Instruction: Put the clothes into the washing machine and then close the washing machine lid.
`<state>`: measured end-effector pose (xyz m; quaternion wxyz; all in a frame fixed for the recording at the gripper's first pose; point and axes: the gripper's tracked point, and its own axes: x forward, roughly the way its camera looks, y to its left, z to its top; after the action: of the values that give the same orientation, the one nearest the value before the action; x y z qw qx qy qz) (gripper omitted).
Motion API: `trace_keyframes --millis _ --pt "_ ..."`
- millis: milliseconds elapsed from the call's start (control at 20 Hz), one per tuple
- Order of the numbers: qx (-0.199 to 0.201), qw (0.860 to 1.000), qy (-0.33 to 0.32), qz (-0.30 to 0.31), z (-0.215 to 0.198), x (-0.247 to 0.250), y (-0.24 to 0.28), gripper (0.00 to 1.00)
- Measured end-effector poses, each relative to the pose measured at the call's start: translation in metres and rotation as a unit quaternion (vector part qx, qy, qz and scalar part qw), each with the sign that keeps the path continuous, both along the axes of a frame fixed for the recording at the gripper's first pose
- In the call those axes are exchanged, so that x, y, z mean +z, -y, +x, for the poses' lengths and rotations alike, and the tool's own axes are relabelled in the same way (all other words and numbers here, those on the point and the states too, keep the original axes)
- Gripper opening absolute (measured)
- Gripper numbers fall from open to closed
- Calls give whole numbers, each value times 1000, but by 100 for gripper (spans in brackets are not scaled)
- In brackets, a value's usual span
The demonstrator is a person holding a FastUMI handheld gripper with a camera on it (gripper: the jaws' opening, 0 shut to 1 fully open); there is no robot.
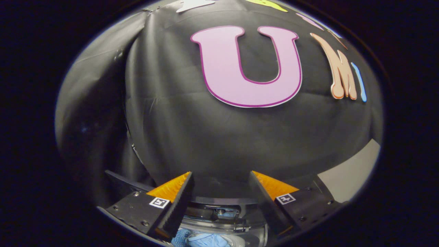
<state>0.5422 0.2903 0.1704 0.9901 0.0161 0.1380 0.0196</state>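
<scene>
Two fingers of the gripper point(221, 178) stand wide apart, with nothing between them and neither one touching anything. Ahead of them rises the black cloth wall of the booth point(212, 137), near and broad, with free air between it and the fingertips. To the left of the fingers a dark flat panel point(118, 181) slants away; whether it belongs to the machine I cannot tell. Below the fingers and in the gap between them lies the round opening of the washing machine point(223, 214), a dark curved rim with a shiny grey metal ring and some small fittings inside it. Lower still, within that opening, sits the pale blue crumpled cloth garment point(202, 240), already down in the drum and well apart from both fingers. The opening is uncovered from above. To the right, beyond the right finger, a pale grey flat surface point(349, 175) runs up to the foot of the cloth wall.
</scene>
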Motion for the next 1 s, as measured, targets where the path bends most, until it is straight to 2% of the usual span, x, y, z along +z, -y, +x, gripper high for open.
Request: trace_keyframes --millis 1000 --pt "23 1000 10 8 8 8 2 97"
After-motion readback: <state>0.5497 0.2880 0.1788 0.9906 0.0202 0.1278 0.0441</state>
